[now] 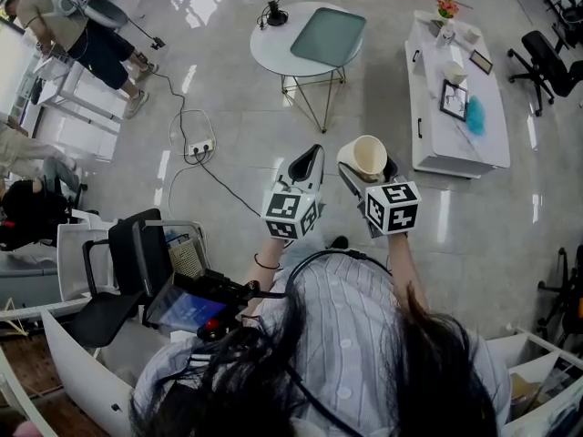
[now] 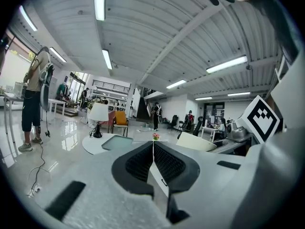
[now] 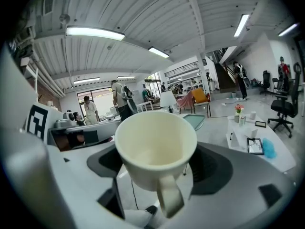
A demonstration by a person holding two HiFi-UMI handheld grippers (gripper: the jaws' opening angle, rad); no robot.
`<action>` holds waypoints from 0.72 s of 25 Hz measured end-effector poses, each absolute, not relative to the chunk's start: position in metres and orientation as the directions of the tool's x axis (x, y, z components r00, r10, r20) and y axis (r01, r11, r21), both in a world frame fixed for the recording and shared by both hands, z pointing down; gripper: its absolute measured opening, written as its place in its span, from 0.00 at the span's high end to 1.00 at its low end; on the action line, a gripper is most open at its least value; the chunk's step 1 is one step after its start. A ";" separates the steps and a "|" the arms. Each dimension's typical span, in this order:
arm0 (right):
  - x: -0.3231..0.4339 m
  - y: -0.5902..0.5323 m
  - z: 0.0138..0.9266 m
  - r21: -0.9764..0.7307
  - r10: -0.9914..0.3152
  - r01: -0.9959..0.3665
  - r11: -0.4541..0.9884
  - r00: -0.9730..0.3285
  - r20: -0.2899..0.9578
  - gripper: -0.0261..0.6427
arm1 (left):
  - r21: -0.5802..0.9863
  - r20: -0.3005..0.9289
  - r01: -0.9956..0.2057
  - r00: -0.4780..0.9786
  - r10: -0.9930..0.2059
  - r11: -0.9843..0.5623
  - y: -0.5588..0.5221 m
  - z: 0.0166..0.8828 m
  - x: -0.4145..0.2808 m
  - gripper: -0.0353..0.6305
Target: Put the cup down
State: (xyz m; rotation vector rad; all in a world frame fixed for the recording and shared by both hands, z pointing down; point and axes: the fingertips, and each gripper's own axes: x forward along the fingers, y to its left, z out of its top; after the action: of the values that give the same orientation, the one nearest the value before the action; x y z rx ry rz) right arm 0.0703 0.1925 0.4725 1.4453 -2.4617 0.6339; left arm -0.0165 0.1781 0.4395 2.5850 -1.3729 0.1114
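No legible text, number, brand or label appears in any view. The only printed signs are black-and-white square markers. They stand on the cube (image 1: 291, 215) of the left gripper (image 1: 312, 157) and on the cube (image 1: 393, 207) of the right gripper (image 1: 367, 173). They are block patterns without characters. Each gripper view also shows one such marker at its edge. The framed card (image 1: 453, 99) on the white table (image 1: 455, 148) is too small to read.
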 end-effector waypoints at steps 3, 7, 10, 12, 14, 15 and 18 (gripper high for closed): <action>0.070 0.190 0.475 -0.263 -0.771 -0.867 0.424 -0.498 0.398 0.35 | 0.149 0.175 -0.828 0.560 -0.810 -0.540 0.177 0.442 -0.017 0.92; 0.069 0.182 0.478 -0.267 -0.768 -0.867 0.421 -0.497 0.403 0.35 | 0.141 0.186 -0.830 0.557 -0.809 -0.539 0.172 0.445 -0.021 0.92; 0.067 0.171 0.482 -0.267 -0.767 -0.869 0.417 -0.494 0.409 0.35 | 0.137 0.183 -0.832 0.554 -0.812 -0.537 0.160 0.449 -0.025 0.92; 0.065 0.162 0.485 -0.263 -0.764 -0.870 0.417 -0.493 0.417 0.35 | 0.143 0.179 -0.835 0.549 -0.816 -0.531 0.149 0.450 -0.028 0.92; 0.062 0.152 0.486 -0.260 -0.760 -0.870 0.420 -0.493 0.424 0.35 | 0.154 0.175 -0.838 0.545 -0.820 -0.524 0.136 0.450 -0.032 0.92; 0.060 0.146 0.486 -0.259 -0.758 -0.870 0.420 -0.493 0.427 0.35 | 0.158 0.175 -0.837 0.546 -0.820 -0.524 0.129 0.450 -0.034 0.92; 0.056 0.125 0.488 -0.262 -0.757 -0.872 0.413 -0.489 0.433 0.35 | 0.163 0.180 -0.832 0.554 -0.813 -0.531 0.107 0.452 -0.037 0.92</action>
State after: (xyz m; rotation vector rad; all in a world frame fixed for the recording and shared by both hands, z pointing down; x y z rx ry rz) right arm 0.0558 0.1254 0.4879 1.4280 -2.4234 0.6735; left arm -0.0371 0.1074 0.4523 2.5606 -1.3788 0.1197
